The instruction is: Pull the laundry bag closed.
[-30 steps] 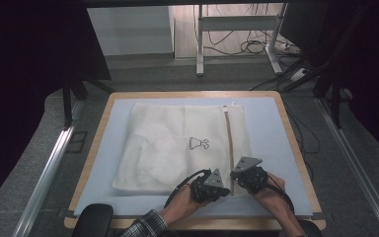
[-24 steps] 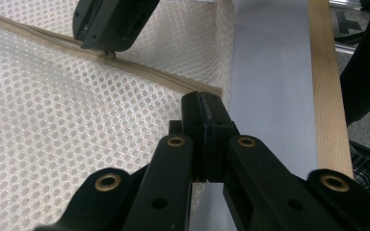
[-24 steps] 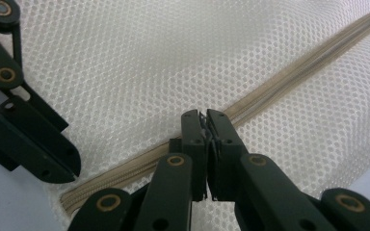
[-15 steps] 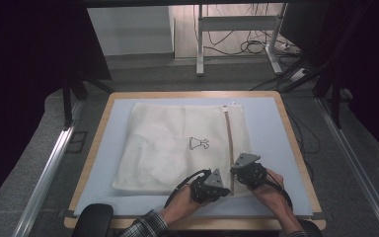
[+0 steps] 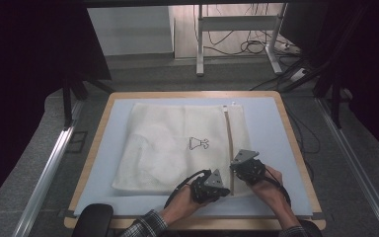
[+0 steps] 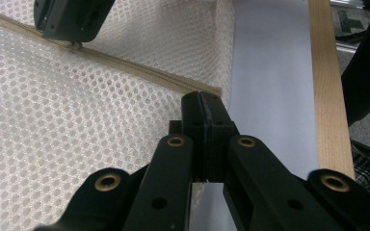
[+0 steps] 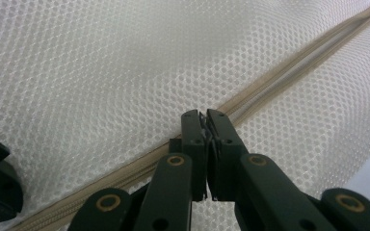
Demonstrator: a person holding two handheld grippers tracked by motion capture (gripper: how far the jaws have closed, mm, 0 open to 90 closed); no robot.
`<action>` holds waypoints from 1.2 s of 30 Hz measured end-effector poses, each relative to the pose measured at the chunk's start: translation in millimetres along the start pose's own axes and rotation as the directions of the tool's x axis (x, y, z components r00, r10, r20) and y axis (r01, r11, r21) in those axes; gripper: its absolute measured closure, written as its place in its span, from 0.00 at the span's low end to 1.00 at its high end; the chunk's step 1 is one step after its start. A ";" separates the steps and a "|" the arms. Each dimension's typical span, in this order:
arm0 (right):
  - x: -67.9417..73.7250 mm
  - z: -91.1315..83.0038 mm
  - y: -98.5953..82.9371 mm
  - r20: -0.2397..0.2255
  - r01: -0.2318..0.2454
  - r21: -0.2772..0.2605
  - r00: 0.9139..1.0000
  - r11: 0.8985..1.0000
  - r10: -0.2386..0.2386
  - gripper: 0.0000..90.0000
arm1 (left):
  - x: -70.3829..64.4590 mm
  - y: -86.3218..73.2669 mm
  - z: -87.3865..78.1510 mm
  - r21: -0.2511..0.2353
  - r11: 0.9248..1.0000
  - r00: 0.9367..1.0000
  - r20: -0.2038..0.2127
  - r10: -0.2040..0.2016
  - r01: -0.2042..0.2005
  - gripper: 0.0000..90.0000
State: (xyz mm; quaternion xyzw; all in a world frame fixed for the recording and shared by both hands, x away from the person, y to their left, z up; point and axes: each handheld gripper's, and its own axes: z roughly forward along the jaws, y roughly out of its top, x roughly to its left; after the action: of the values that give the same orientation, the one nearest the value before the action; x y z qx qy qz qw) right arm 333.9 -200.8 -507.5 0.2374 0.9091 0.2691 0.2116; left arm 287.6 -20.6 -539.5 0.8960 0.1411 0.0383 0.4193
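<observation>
White honeycomb-mesh bag [image 5: 177, 148], beige zipper [image 7: 289, 72], pale-blue mat [image 5: 271, 123].

Both grippers crowded together at near edge of mesh bag [image 5: 172, 148], left gripper [image 5: 220, 189] just beside right gripper [image 5: 238, 169], little gap between. Open blue mat [image 5: 266, 128] right of bag, narrower strip on left. Far half of bag unobstructed. Wooden table rim [image 6: 328, 86] bounding mat on right. Dark frame posts [image 5: 71, 96] flanking table outside left and right edges.
</observation>
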 end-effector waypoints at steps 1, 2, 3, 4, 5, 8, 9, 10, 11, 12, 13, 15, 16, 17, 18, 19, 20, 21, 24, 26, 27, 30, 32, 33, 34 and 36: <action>-0.7 0.5 0.3 0.004 0.003 -0.001 1.000 1.000 -0.003 0.96 | 0.0 0.0 0.0 0.000 1.000 1.000 0.000 0.000 0.000 1.00; -1.1 0.8 0.4 0.003 0.004 0.000 1.000 1.000 -0.004 0.96 | -0.1 0.0 0.0 -0.001 1.000 1.000 0.000 -0.001 0.001 1.00; -1.4 1.1 0.7 0.005 0.000 0.000 1.000 1.000 0.000 0.96 | -0.1 0.0 0.1 -0.001 1.000 1.000 0.000 -0.002 0.002 1.00; -1.7 1.5 1.0 0.008 -0.001 0.001 1.000 1.000 0.001 0.96 | -0.1 0.0 0.1 -0.002 1.000 1.000 0.001 -0.003 0.003 1.00; -2.3 1.9 1.4 0.007 0.000 0.001 1.000 1.000 0.000 0.96 | -0.2 -0.1 0.2 -0.003 1.000 1.000 0.001 -0.004 0.004 1.00; -3.7 3.3 2.4 0.013 0.001 0.003 1.000 1.000 -0.001 0.96 | -0.5 -0.1 0.4 -0.006 1.000 1.000 0.001 -0.008 0.008 1.00; -4.4 3.6 2.7 0.011 0.004 0.006 1.000 1.000 -0.004 0.96 | -0.5 -0.1 0.4 -0.007 1.000 1.000 0.001 -0.008 0.008 1.00; -4.7 4.1 3.1 0.015 0.003 0.004 1.000 1.000 -0.003 0.96 | -0.5 -0.1 0.5 -0.007 1.000 1.000 0.001 -0.009 0.009 1.00; -5.1 4.2 3.5 0.016 0.003 0.006 1.000 1.000 -0.003 0.96 | 0.3 0.0 -0.1 0.002 1.000 1.000 0.002 0.002 -0.002 1.00; -5.6 4.7 3.9 0.020 0.005 0.008 1.000 1.000 -0.005 0.96 | 0.2 0.0 0.0 0.000 1.000 1.000 0.003 -0.001 0.001 1.00; -6.3 5.4 4.4 0.022 0.003 0.007 1.000 1.000 -0.004 0.96 | 0.2 0.0 0.0 0.000 1.000 1.000 0.003 0.000 0.000 1.00; -7.4 6.3 5.3 0.026 0.005 0.008 1.000 1.000 -0.005 0.96 | 0.0 -0.1 0.0 0.001 1.000 1.000 0.003 -0.001 0.001 1.00; -8.1 6.8 5.7 0.027 0.004 0.008 1.000 1.000 -0.005 0.96 | -0.1 -0.1 0.0 0.000 1.000 1.000 0.002 -0.002 0.002 1.00; -8.9 7.3 6.1 0.029 0.005 0.009 1.000 1.000 -0.005 0.96 | -0.1 -0.1 -0.1 0.001 1.000 1.000 0.001 -0.001 0.001 1.00; -9.4 7.8 6.4 0.030 0.002 0.009 1.000 1.000 -0.002 0.96 | -0.1 -0.1 -0.1 0.001 1.000 1.000 0.000 -0.001 0.001 1.00; -10.2 8.2 6.8 0.030 0.002 0.009 1.000 1.000 -0.003 0.96 | -0.1 -0.1 -0.1 0.001 1.000 1.000 0.000 0.000 0.000 1.00; -10.9 8.6 7.0 0.032 0.004 0.009 0.999 1.000 -0.004 0.96 | 0.1 0.0 -0.2 0.001 1.000 1.000 0.000 0.003 -0.003 1.00; -11.3 9.2 7.3 0.032 0.002 0.008 1.000 1.000 -0.002 0.96 | 0.0 0.0 -0.1 0.001 1.000 1.000 0.000 0.003 -0.003 1.00; -12.2 10.1 8.1 0.039 0.001 0.010 0.999 1.000 -0.001 0.96 | 0.0 0.0 -0.2 0.002 1.000 1.000 -0.001 0.005 -0.005 1.00; -13.3 10.8 8.4 0.040 0.002 0.009 0.999 1.000 -0.003 0.95 | 0.0 0.0 -0.2 0.002 1.000 1.000 -0.001 0.005 -0.005 1.00; -13.9 11.2 8.6 0.041 0.002 0.011 0.999 1.000 -0.002 0.96 | -0.1 -0.1 -0.2 0.001 1.000 1.000 -0.001 0.003 -0.003 1.00; -15.0 12.2 9.3 0.049 0.000 0.013 0.999 1.000 0.000 0.96 | -0.1 -0.1 -0.2 0.002 1.000 1.000 -0.001 0.005 -0.005 1.00; -16.4 13.0 9.8 0.050 0.001 0.012 0.999 1.000 -0.001 0.96 | -0.2 -0.1 -0.2 0.002 1.000 1.000 -0.002 0.006 -0.006 1.00; -17.2 13.6 10.1 0.052 0.000 0.012 0.999 1.000 -0.001 0.96 | -0.2 -0.1 -0.2 0.002 1.000 1.000 -0.002 0.005 -0.005 1.00; -17.6 14.0 10.4 0.056 0.000 0.013 0.998 1.000 -0.001 0.96 | -0.3 -0.1 -0.2 0.002 1.000 1.000 -0.002 0.006 -0.006 1.00; -19.1 14.8 11.0 0.053 0.002 0.015 0.999 1.000 -0.003 0.96 | -0.3 -0.1 -0.2 0.002 1.000 1.000 -0.002 0.006 -0.006 1.00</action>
State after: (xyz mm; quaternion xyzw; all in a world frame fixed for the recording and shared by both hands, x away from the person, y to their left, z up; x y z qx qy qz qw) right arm 360.2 -197.3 -507.4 0.2451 0.9054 0.2555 0.2341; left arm 287.2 -20.5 -539.4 0.8968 0.1390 0.0405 0.4181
